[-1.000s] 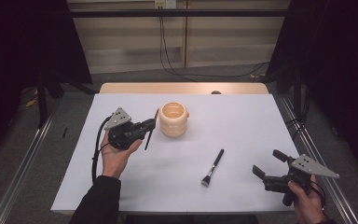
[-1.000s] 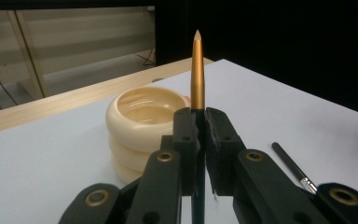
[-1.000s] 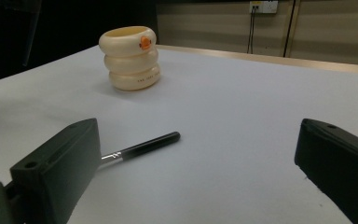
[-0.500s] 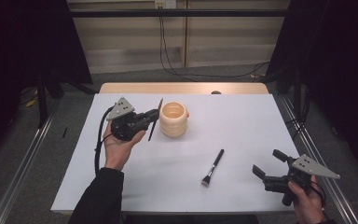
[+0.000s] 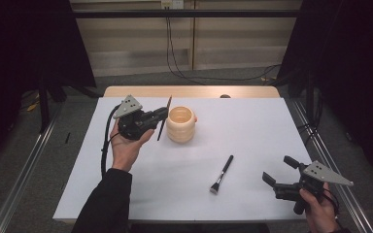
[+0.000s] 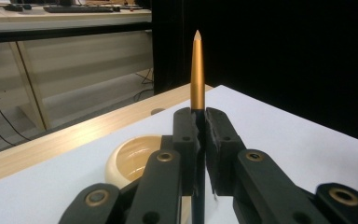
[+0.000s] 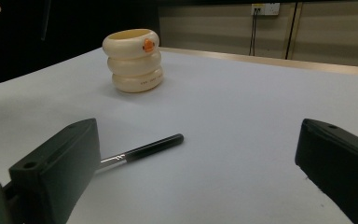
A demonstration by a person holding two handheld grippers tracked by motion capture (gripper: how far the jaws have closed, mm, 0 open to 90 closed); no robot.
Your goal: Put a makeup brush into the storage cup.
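Pencil (image 5: 163, 119) raised nearer cup (image 5: 181, 124)

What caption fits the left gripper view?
Left gripper shut on a gold-tipped brush, held upright beside a cream holder.

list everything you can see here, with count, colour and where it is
table: 1, white top with a wooden far edge, centre of the high view
ribbed holder: 1, cream with a small orange mark, far-left part of the table, open top
loose brush: 1, black handle with a silver ferrule, lying flat on the near-centre of the table
held brush: 1, gold end, dark shaft, standing upright in the left gripper beside the holder
left gripper: 1, black, jaws shut on the held brush, lifted above the table
right gripper: 1, black, jaws open, near-right corner of the table
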